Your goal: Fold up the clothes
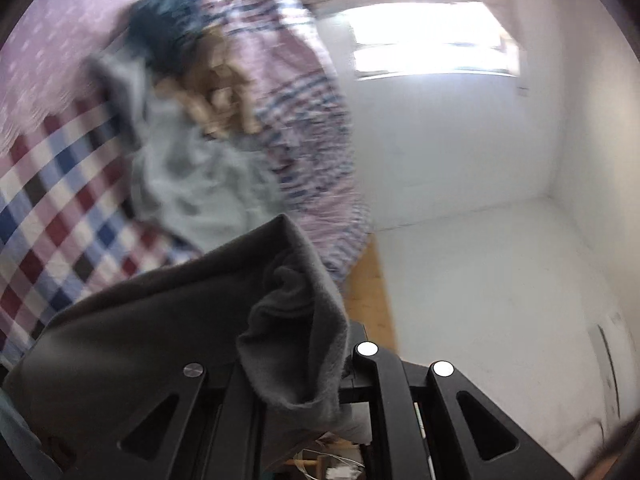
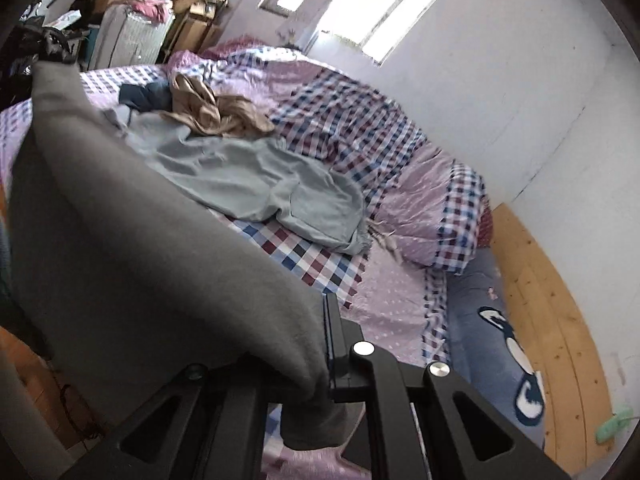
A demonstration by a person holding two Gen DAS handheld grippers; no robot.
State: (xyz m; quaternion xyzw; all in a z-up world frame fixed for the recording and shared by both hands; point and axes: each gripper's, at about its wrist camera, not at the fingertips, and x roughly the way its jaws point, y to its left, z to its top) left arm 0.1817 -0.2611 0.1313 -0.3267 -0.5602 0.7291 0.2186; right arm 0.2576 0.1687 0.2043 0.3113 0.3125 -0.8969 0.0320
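A dark grey garment [image 1: 168, 320] is held up in the air above the bed. My left gripper [image 1: 320, 380] is shut on a bunched corner of it. My right gripper [image 2: 316, 376] is shut on another edge of the same grey garment [image 2: 140, 260], which stretches taut up and to the left. On the bed lie a light blue garment [image 2: 256, 188], a tan garment [image 2: 216, 116] and a dark blue garment [image 2: 144, 94]. They also show, blurred, in the left wrist view: the light blue garment [image 1: 192, 184], the tan one [image 1: 216, 96], the dark blue one [image 1: 168, 32].
The bed has a pink and checked quilt [image 2: 400, 184] bunched toward the white wall [image 2: 540, 80]. A wooden bed frame edge [image 2: 552, 312] and a blue cartoon sheet [image 2: 488, 340] lie at right. Boxes and a suitcase [image 2: 132, 32] stand beyond the bed.
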